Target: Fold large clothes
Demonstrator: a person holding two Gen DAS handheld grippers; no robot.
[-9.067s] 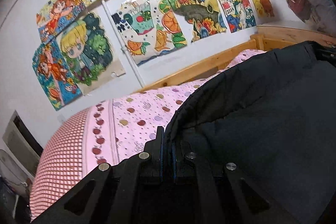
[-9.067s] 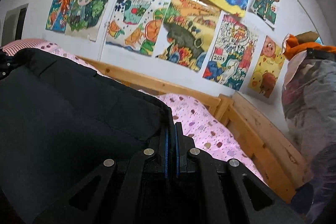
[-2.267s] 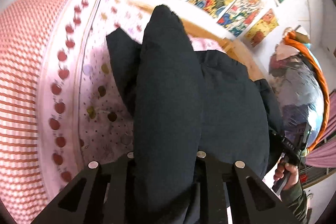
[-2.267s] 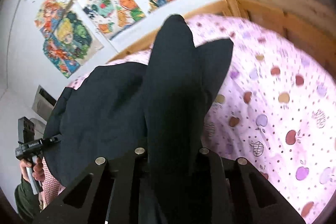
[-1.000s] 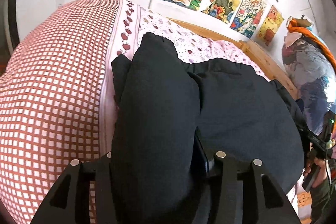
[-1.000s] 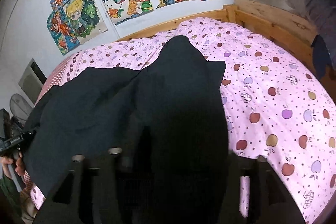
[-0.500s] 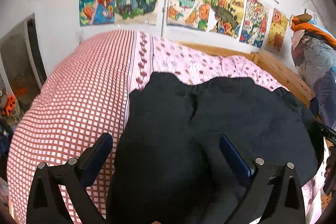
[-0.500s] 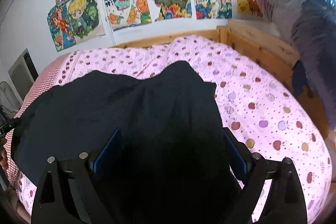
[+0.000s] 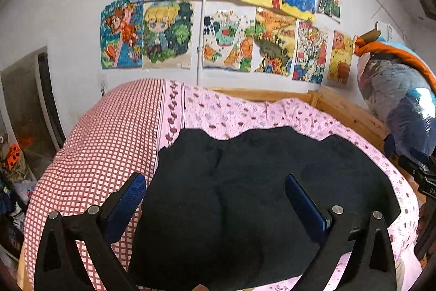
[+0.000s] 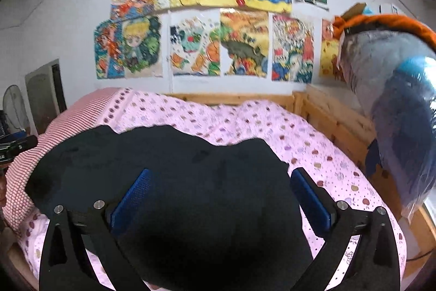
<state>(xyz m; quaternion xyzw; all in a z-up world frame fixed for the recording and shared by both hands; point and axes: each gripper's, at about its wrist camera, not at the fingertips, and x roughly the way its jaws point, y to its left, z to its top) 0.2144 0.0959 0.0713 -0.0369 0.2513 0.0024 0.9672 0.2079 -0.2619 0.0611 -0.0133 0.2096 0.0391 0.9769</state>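
Garment (image 9: 259,182) lies spread on the bed (image 9: 109,143). Both grippers, left (image 9: 215,198) and right (image 10: 218,195), hover with jaws wide, empty. Next fold wants 2 matching edge grips, lifted evenly.

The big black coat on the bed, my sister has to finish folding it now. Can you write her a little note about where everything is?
Left gripper: open, holding nothing, above the coat's left side.
Right gripper: open too, empty, above its right side.
The black coat lies on the pink bedsheet, its left edge by the red checked part. Both sleeves look folded in over the body, leaving a wide, lumpy bundle.
Done: the sleeve folds, as far as the views show.
Left: probably fold the body in half and smooth it flat. The near edge is hidden under the grippers, so check it first.
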